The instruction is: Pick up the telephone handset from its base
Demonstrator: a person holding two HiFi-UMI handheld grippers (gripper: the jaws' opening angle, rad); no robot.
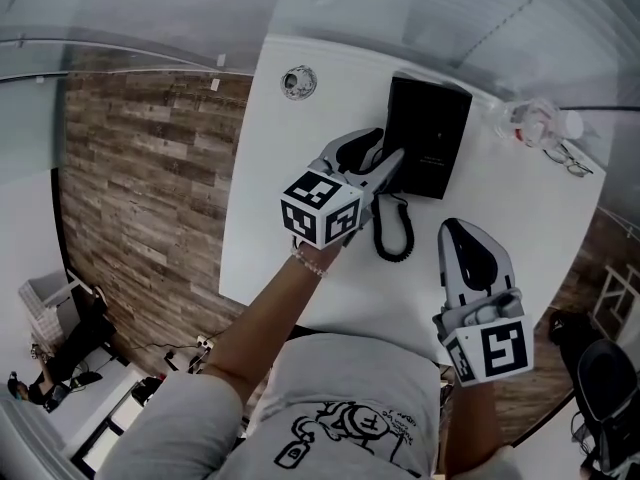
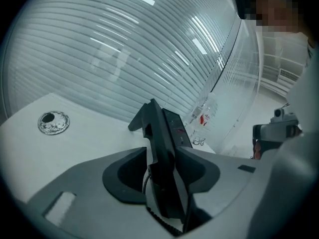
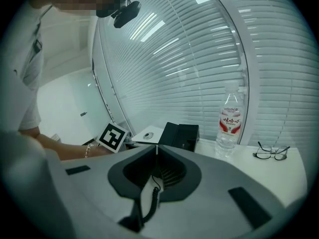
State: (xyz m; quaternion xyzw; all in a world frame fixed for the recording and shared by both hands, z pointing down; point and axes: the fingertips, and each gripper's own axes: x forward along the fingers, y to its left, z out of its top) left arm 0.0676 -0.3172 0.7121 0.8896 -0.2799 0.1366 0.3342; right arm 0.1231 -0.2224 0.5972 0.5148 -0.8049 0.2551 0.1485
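Observation:
A black telephone base (image 1: 430, 138) lies on the white table (image 1: 275, 228), and its coiled cord (image 1: 393, 233) loops toward me. In the left gripper view the black handset (image 2: 158, 128) rests on the base's left side and runs straight between the jaws. My left gripper (image 1: 388, 146) (image 2: 162, 151) is open, one jaw on each side of the handset. My right gripper (image 1: 452, 228) (image 3: 157, 147) hovers to the right of the cord, nearer to me. Its jaws meet at a thin seam with nothing between them.
A clear water bottle (image 1: 525, 118) (image 3: 229, 121) and a pair of glasses (image 1: 568, 158) (image 3: 270, 152) sit at the table's far right. A round cable port (image 1: 297, 82) (image 2: 54, 122) is at the far left. Window blinds run close behind the table.

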